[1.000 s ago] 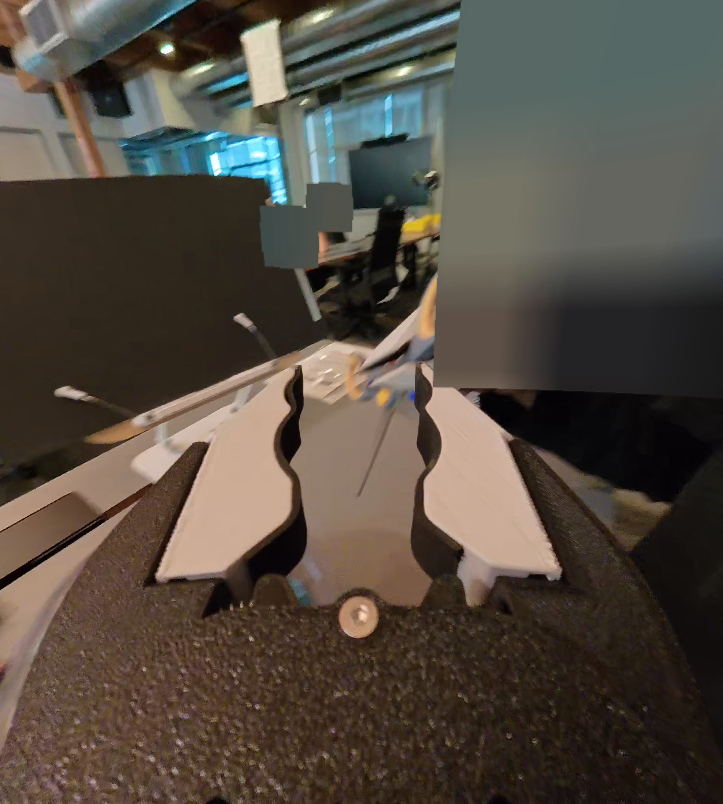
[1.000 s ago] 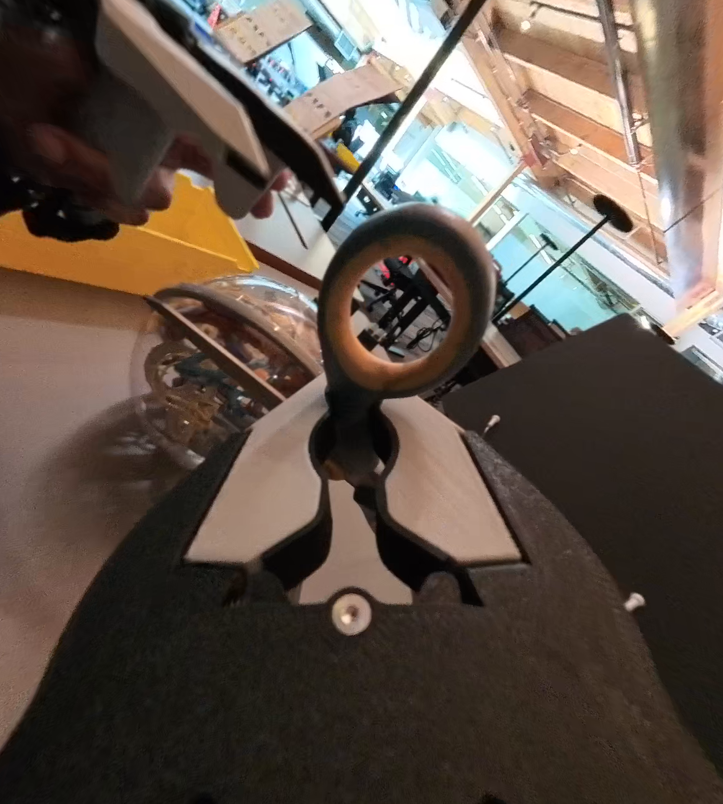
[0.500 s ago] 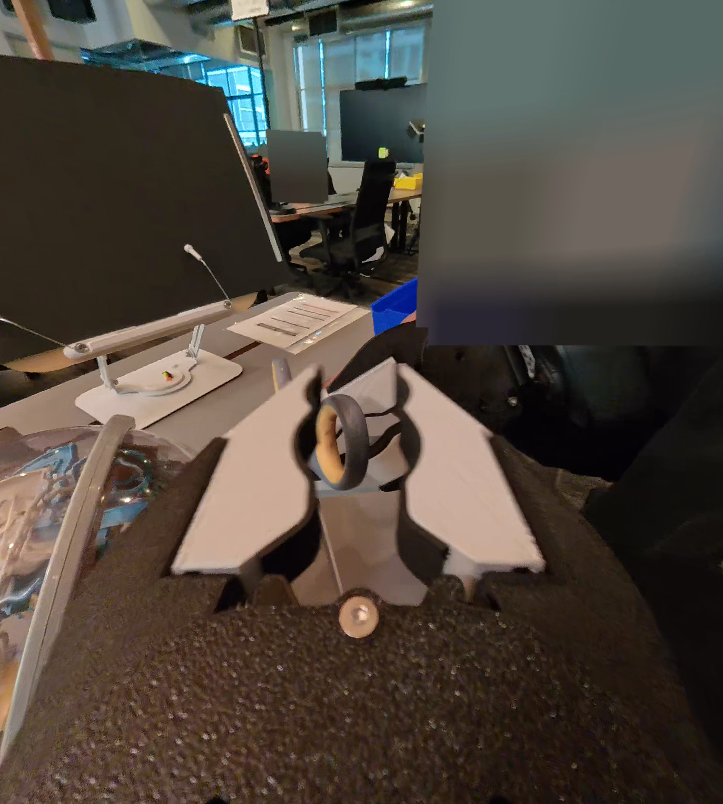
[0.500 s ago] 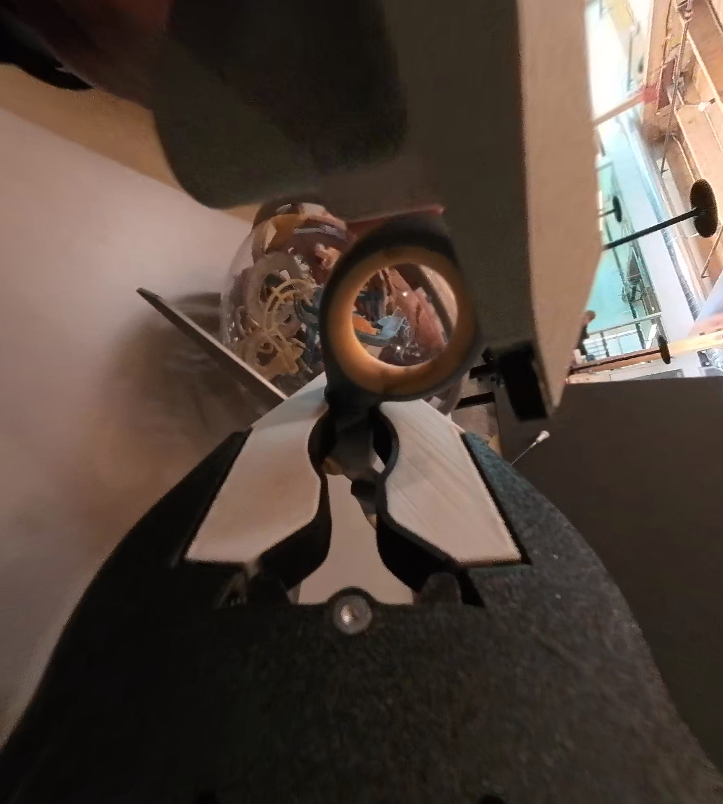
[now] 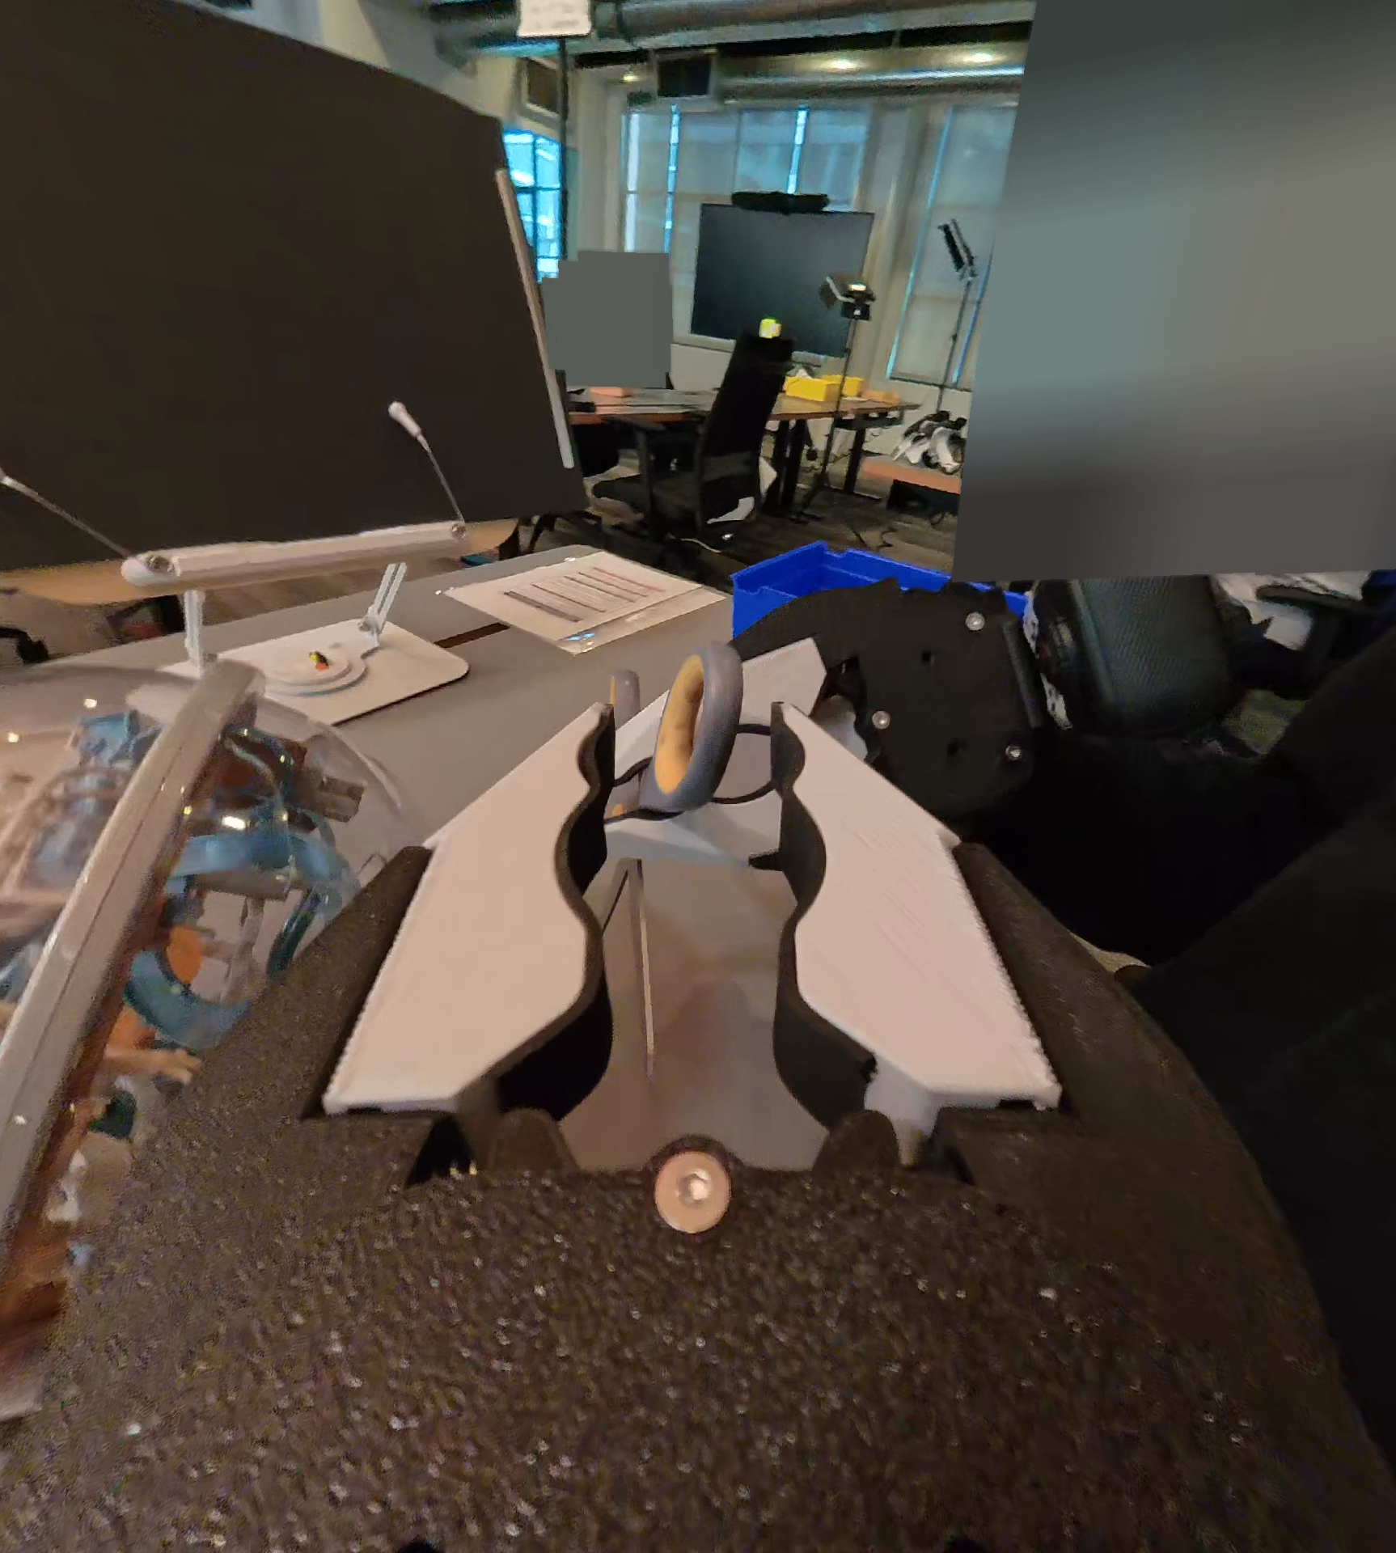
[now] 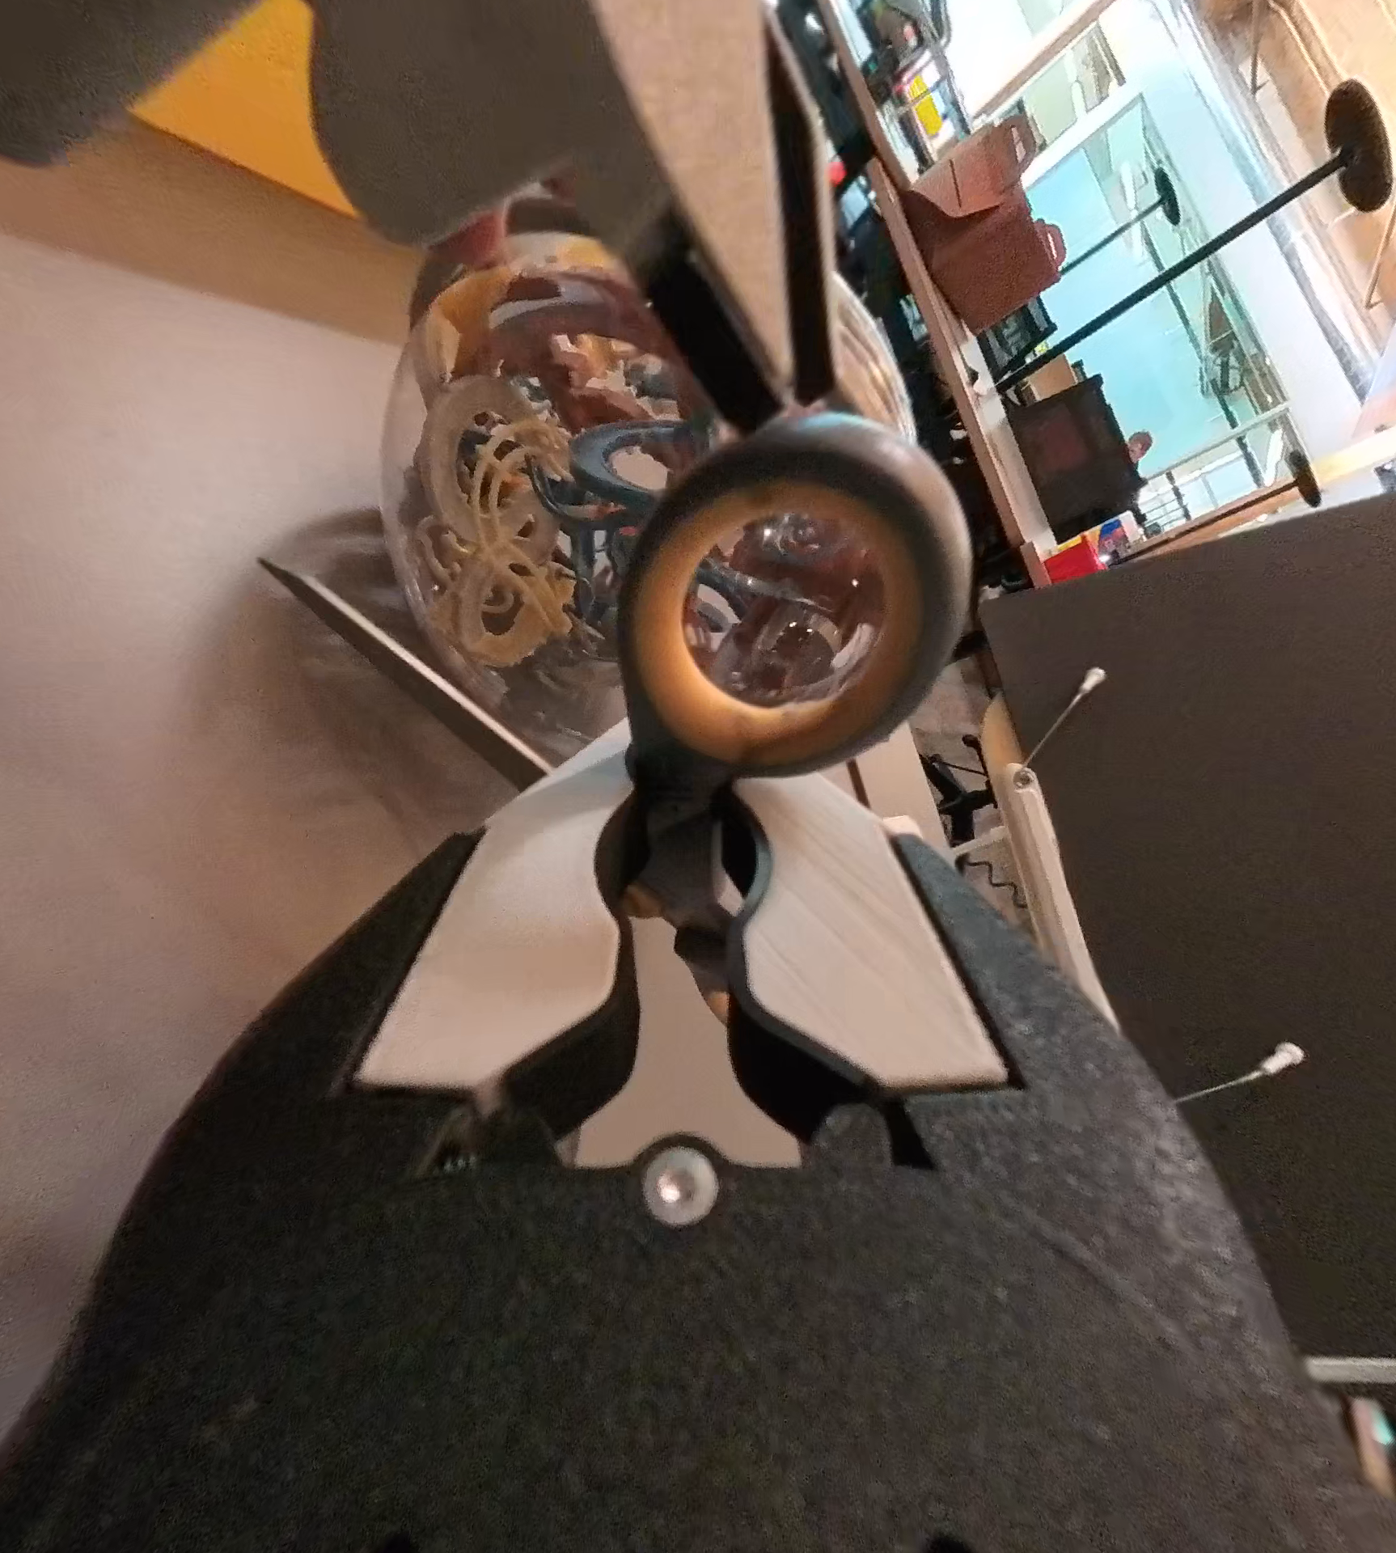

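Note:
My right gripper [image 6: 678, 807] is shut on the shank of a pair of scissors, just below a grey handle ring with a yellow inner lining [image 6: 934, 538], which sticks out past its fingertips. My left gripper [image 5: 695, 739] is open. The same ring [image 5: 718, 714] sits between its two fingertips; I cannot tell whether it touches them. A thin blade [image 5: 642, 966] runs back between the left fingers. The right gripper's black body [image 5: 938, 672] faces the left one closely. One left finger [image 6: 678, 168] fills the top of the right wrist view.
A clear sphere with a coloured maze inside [image 5: 90, 882] lies on the grey table [image 5: 459, 739], just left of the left gripper; it also shows in the right wrist view [image 6: 493, 538]. A white stand with a rod [image 5: 300, 555], paper sheet [image 5: 585, 588], blue bin [image 5: 804, 571] and black panel [image 5: 216, 294] lie beyond.
The left gripper has swung down and in towards the right one, so the scissors' ring now sits between its fingertips. The right gripper has kept its hold and turned towards the sphere.

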